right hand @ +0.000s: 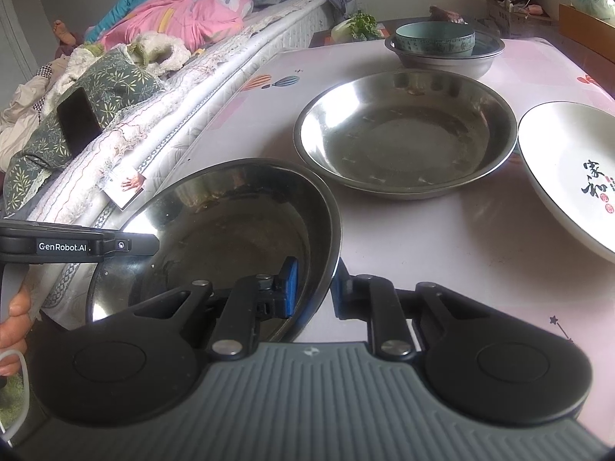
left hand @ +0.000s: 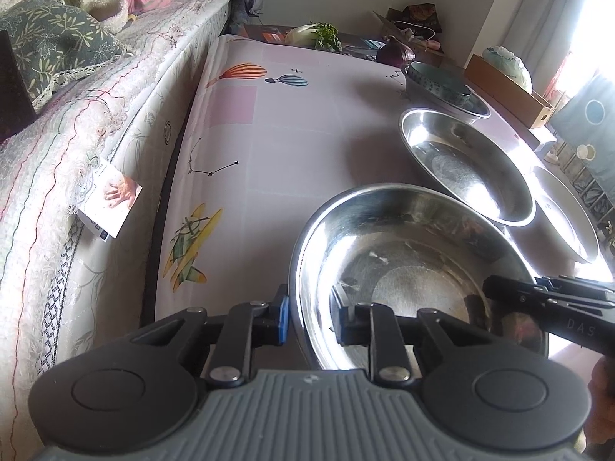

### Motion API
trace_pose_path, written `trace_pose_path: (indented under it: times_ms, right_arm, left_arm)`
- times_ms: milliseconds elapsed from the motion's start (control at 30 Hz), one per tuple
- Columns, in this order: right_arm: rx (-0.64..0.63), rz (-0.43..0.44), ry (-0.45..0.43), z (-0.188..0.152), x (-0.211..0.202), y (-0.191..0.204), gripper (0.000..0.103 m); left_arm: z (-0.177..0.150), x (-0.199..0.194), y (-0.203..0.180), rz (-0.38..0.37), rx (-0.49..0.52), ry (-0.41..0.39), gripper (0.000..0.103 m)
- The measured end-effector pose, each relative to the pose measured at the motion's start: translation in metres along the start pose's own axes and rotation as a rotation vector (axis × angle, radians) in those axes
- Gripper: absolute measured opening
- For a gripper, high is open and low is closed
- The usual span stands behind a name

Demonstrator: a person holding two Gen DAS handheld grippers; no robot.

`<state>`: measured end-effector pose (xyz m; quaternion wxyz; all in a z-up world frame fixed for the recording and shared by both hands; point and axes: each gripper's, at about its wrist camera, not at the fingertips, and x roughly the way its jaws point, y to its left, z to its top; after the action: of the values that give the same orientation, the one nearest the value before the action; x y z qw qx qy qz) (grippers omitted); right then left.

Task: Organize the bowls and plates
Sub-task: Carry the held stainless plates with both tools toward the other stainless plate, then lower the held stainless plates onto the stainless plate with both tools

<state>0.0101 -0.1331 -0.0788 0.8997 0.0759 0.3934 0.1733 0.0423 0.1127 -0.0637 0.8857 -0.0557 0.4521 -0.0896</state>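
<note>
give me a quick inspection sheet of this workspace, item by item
surface: table under pink printed cloth.
job's things: near steel bowl held at its rim; steel plate behind; white plate right; blue bowl nested in a steel bowl at back.
clutter: greens and a cardboard box at the far end.
grippers: left gripper and right gripper both shut on the near bowl's rim, opposite sides.
cables: white cord by the hand.
surroundings: bed alongside, phone on it.
</note>
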Motion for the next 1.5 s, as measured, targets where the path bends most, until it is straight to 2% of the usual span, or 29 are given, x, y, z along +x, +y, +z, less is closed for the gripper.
trace_pose_path:
  times_ms: [933,1500]
  right_arm:
    - [0.026,0.008,-0.052,0.008,-0.017,-0.003,0.017]
    - [0.073,-0.034,-0.128,0.032,-0.043,-0.038,0.017]
  left_arm:
    - [0.016,-0.02,-0.01,-0.018,0.008,-0.063,0.022]
    - [0.054,-0.018,-0.051,-0.057,0.054,-0.112,0.023]
